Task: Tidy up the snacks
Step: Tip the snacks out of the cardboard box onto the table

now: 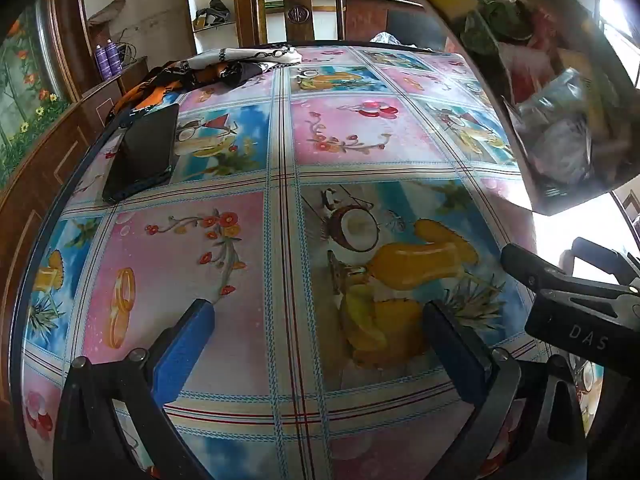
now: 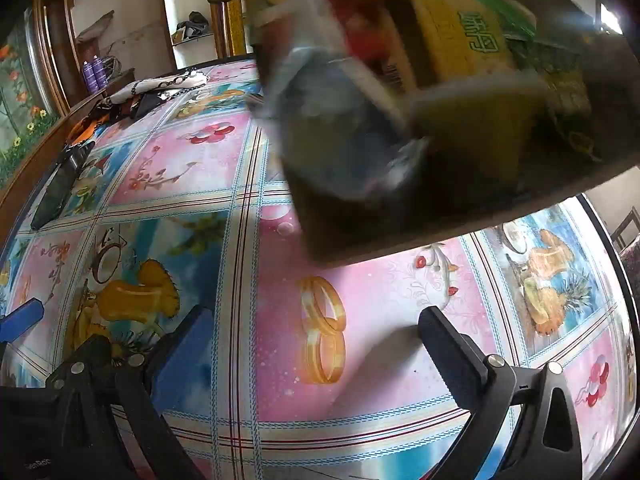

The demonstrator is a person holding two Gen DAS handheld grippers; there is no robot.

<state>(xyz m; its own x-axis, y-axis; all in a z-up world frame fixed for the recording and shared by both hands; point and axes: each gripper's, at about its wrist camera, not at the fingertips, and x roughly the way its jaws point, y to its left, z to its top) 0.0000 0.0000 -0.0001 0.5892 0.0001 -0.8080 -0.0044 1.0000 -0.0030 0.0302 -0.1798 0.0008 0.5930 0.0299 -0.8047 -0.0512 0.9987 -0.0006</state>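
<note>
- A box full of snacks hangs tilted above the far right of the worktop, blurred; nothing visible shows what carries it. In the left wrist view it fills the upper right corner.
- Inside it a yellow-green packet, a red wrapper and pale plastic bags can be made out; the rest is too smeared to name.
- The right gripper hovers over the flowered cloth below the box, its fingers spread wide with nothing between them.
- The left gripper is just beside it, fingers equally wide and empty.
- A black tablet lies flat at the worktop's left edge.
- A crumpled patterned scarf lies at the far edge, with a wooden chair behind.
</note>
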